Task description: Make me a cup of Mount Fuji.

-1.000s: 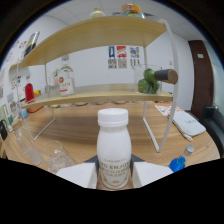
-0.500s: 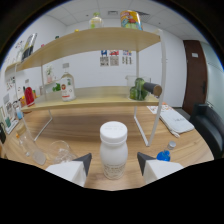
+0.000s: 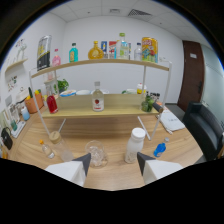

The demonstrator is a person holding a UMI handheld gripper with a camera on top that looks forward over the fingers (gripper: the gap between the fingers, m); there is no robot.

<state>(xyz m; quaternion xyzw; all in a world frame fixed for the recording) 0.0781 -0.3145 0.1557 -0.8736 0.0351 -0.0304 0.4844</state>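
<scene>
A white milk bottle [image 3: 134, 146] with a white cap stands upright on the wooden table [image 3: 115, 129], just ahead of my right fingertip and clear of it. A clear glass cup [image 3: 96, 152] sits on the table just ahead of the gap between my fingers, nearer the left one. My gripper [image 3: 113, 160] is open and holds nothing; both white fingers [image 3: 75, 167] show at the bottom of the view.
A two-tier wooden shelf [image 3: 105, 112] stands beyond, with several bottles along its top, and on its lower board a clear red-labelled bottle [image 3: 98, 98], a red bottle [image 3: 51, 104] and a green plant [image 3: 147, 105]. A blue object [image 3: 159, 149] lies right of the milk bottle. A black chair [image 3: 206, 131] is beyond that.
The milk bottle was between my fingers; now it stands free on the table. My gripper has drawn back and risen, bringing the glass cup and the top shelf into view.
</scene>
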